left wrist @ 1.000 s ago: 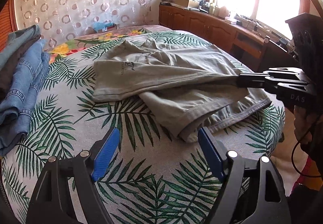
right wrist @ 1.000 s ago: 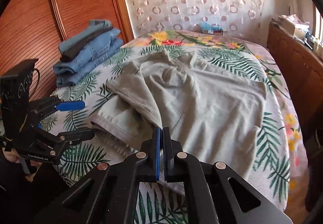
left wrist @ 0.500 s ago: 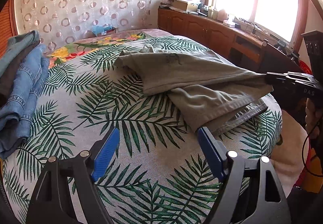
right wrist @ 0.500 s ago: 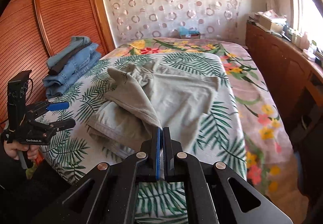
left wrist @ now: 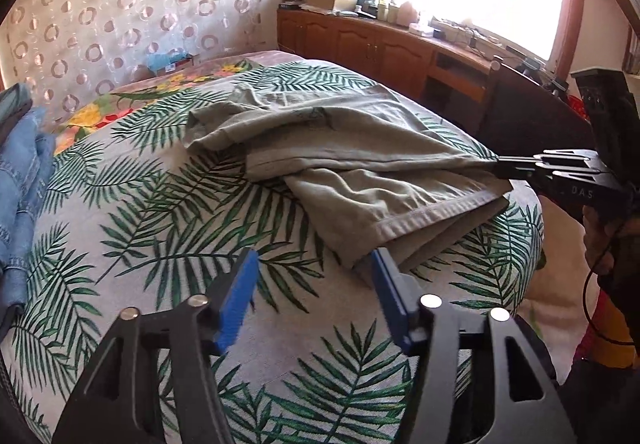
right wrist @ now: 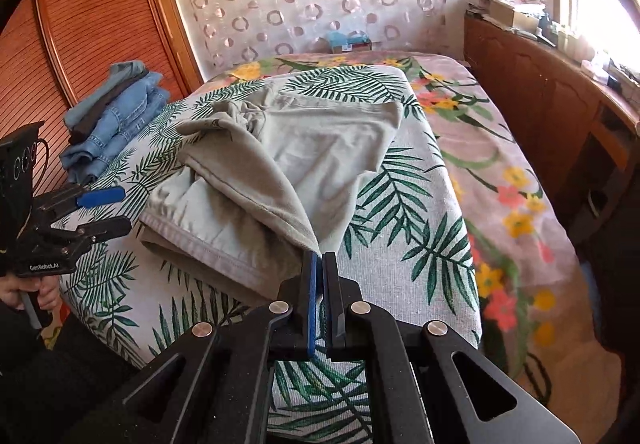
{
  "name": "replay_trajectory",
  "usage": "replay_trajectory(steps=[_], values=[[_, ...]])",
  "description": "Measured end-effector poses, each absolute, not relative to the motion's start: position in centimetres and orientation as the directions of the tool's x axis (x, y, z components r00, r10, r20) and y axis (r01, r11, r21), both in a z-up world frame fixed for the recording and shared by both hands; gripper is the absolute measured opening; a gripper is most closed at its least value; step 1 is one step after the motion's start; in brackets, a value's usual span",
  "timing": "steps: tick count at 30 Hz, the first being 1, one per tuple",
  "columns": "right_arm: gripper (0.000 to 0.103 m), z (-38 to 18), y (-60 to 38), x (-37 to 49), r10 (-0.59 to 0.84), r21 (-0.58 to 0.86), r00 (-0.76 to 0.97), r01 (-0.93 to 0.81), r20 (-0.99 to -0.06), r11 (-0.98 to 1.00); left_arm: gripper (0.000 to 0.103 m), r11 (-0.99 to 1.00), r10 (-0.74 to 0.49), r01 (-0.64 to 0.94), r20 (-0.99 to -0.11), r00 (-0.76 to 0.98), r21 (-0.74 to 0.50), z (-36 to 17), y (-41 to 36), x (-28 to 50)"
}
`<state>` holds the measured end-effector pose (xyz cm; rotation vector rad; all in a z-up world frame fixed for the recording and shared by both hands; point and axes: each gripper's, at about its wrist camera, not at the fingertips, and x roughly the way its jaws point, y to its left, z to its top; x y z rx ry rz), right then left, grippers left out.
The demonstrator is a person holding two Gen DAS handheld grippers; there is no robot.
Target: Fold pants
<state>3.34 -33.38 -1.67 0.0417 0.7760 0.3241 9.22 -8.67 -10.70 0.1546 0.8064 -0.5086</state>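
Grey-green pants [left wrist: 360,148] lie crumpled on the palm-leaf bedspread [left wrist: 160,228], near the bed's right front corner. They also show in the right wrist view [right wrist: 288,156]. My right gripper [right wrist: 319,264] is shut on a corner of the pants and pulls a fold taut; it also shows in the left wrist view [left wrist: 498,166]. My left gripper [left wrist: 314,284] is open and empty, its right finger close to the hem of the pants. It shows at the left edge of the right wrist view [right wrist: 108,210].
A stack of folded jeans [right wrist: 116,120] lies at the bed's left side by the wooden wardrobe [right wrist: 80,24]. A wooden cabinet [left wrist: 400,48] with clutter runs under the window. A floral sheet [right wrist: 500,164] covers the bed's right part.
My right gripper has dragged the pants across the bed toward its right front corner. My left gripper has stayed open and has come closer to the hem.
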Motion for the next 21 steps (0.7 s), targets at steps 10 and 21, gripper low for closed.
replay_trajectory(steps=[10, 21], values=[[0.006, -2.4, -33.3, 3.6, 0.29, 0.154, 0.666, -0.257, -0.688, 0.954, 0.038, 0.839, -0.373, 0.543, -0.757, 0.536, -0.029, -11.5, -10.8, 9.3], [0.006, -3.2, -33.9, 4.2, 0.299, 0.162, 0.659, -0.262, -0.69, 0.951, 0.02, 0.835, -0.391, 0.547, -0.759, 0.521, -0.055, -12.0, -11.2, 10.0]])
